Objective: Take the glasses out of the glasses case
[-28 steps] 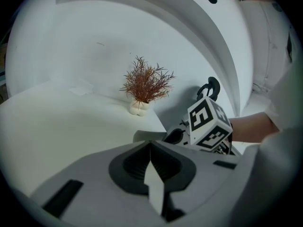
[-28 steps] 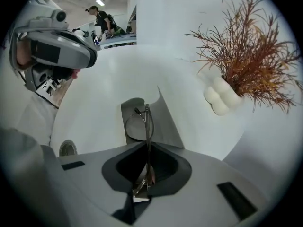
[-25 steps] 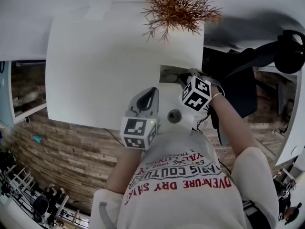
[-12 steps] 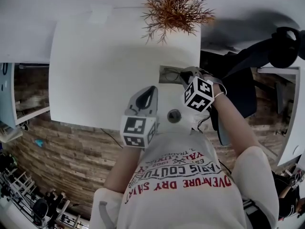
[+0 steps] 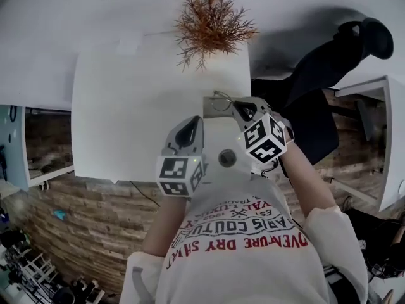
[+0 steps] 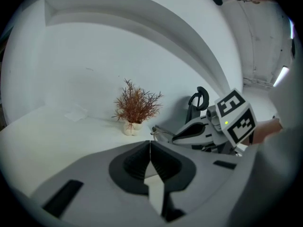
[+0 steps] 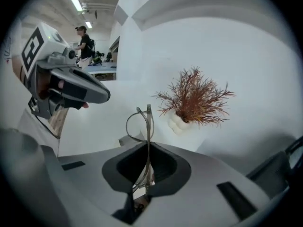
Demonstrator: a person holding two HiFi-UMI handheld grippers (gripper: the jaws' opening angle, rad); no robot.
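My right gripper (image 5: pixel 238 108) is shut on thin wire-framed glasses (image 7: pixel 140 122). One rim and a temple stick up past its fingertips, lifted off the white table (image 5: pixel 139 94). In the left gripper view the glasses (image 6: pixel 158 132) poke out of the right gripper (image 6: pixel 173 137) toward the plant. A grey case (image 5: pixel 209 106) lies just under and left of the glasses; a corner of the case (image 7: pixel 125 140) shows below them. My left gripper (image 5: pixel 192 124) hovers left of the case, its jaws together at the tips. A thin white sliver shows between them; I cannot tell what it is.
A dry reddish plant (image 5: pixel 211 23) in a small white pot (image 6: pixel 132 127) stands at the table's far side. A dark office chair (image 5: pixel 329 62) sits right of the table. Wooden floor (image 5: pixel 95 227) shows past the near edge, and a distant person (image 7: pixel 85 39) stands in the room.
Both grippers have risen. The glasses, which lay in the grey case, have come up with the right gripper. The head view has pulled back a little.
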